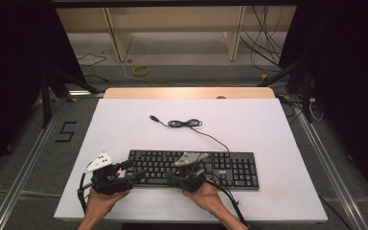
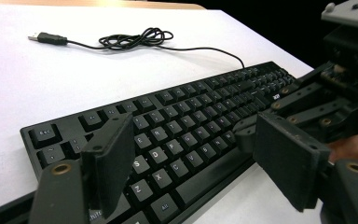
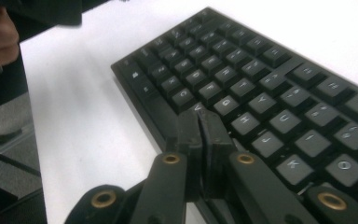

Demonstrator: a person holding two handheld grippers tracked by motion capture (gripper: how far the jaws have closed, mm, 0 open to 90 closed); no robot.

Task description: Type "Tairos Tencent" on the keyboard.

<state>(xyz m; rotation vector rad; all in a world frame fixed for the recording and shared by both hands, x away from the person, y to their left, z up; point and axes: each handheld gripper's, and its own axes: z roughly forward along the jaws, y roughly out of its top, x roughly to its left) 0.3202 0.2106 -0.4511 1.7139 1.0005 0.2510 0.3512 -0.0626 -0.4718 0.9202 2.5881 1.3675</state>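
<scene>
At six o'clock on the white table (image 1: 124,129): black full-size plastic keyboard (image 1: 230,165), lying flat.
Left gripper (image 1: 134,170): at the keyboard's nine o'clock end; fingers (image 2: 109,156) stood wide apart over the left-hand keys, holding nothing.
Right gripper (image 3: 199,128): fingers pressed together, tips at the keyboard's near edge.
Thin black cable (image 1: 184,123): coiled at twelve o'clock of the keyboard.
</scene>
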